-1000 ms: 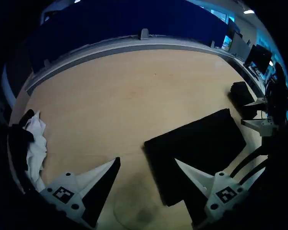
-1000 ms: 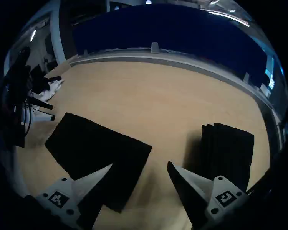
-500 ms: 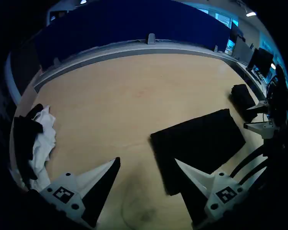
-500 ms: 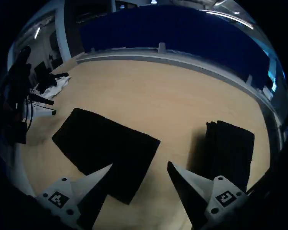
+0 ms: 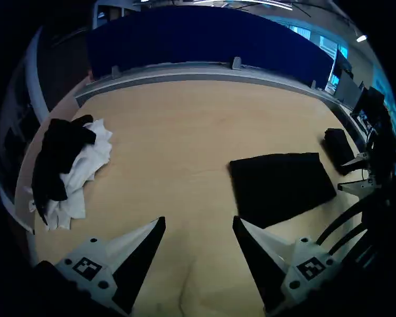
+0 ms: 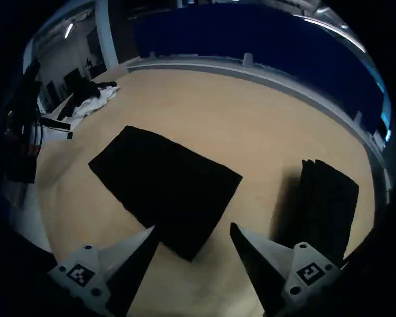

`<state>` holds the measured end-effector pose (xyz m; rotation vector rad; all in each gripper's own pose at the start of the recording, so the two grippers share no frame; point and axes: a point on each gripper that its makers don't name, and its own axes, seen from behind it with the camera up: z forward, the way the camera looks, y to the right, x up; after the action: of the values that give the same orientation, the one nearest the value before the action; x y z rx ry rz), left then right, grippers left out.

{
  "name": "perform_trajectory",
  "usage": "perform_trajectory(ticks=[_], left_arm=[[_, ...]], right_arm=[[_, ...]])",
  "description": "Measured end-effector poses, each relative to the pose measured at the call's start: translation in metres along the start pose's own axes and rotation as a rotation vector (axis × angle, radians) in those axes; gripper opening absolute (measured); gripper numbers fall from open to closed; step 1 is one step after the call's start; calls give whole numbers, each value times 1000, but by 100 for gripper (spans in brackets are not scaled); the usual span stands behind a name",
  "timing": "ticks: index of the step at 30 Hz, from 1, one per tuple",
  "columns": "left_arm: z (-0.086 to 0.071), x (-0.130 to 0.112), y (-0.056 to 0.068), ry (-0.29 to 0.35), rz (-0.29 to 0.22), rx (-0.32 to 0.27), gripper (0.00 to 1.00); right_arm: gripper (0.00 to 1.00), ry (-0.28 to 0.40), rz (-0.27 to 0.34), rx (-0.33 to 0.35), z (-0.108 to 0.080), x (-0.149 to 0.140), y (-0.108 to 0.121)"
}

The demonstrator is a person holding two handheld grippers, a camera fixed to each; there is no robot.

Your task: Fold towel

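Towel (image 6: pixel 163 185), black and folded flat, lying on the bench (image 6: pixel 240 111) just ahead of the right gripper (image 6: pixel 192 227) (fingers spread, holding nothing). Left gripper (image 5: pixel 198 219) likewise spread and empty. Stack of folded dark cloths (image 6: pixel 324 206) near the towel; heap of black and white cloth (image 5: pixel 71 158) well apart.

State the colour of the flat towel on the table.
The towel is black, best seen in the right gripper view.

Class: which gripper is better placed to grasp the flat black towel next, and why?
Right, probably. The right gripper is open with the flat black towel directly ahead, its near corner between the fingers; from the left gripper it lies off to the side.
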<state>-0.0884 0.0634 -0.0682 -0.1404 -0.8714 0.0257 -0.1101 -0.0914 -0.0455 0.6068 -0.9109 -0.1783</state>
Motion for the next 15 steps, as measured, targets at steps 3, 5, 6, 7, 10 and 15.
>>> perform_trajectory(ticks=[3, 5, 6, 7, 10, 15], left_arm=[[-11, -11, -8, 5, -25, 20, 95], [-19, -18, -13, 6, -40, 32, 95], [-22, -22, -16, 6, -47, 38, 95], [-26, -26, -18, 6, -53, 45, 95], [-36, -39, -25, 5, -73, 65, 95], [-53, -60, -36, -1, -98, 97, 95]], right_arm=[[100, -16, -26, 19, -2, -6, -5], [100, -27, -46, 29, -3, -10, -7], [100, -32, -56, 32, -3, -11, -7], [100, -37, -66, 34, -3, -13, -8], [100, -54, -96, 44, -4, -19, -9], [100, -90, -141, 59, -5, -31, -11]])
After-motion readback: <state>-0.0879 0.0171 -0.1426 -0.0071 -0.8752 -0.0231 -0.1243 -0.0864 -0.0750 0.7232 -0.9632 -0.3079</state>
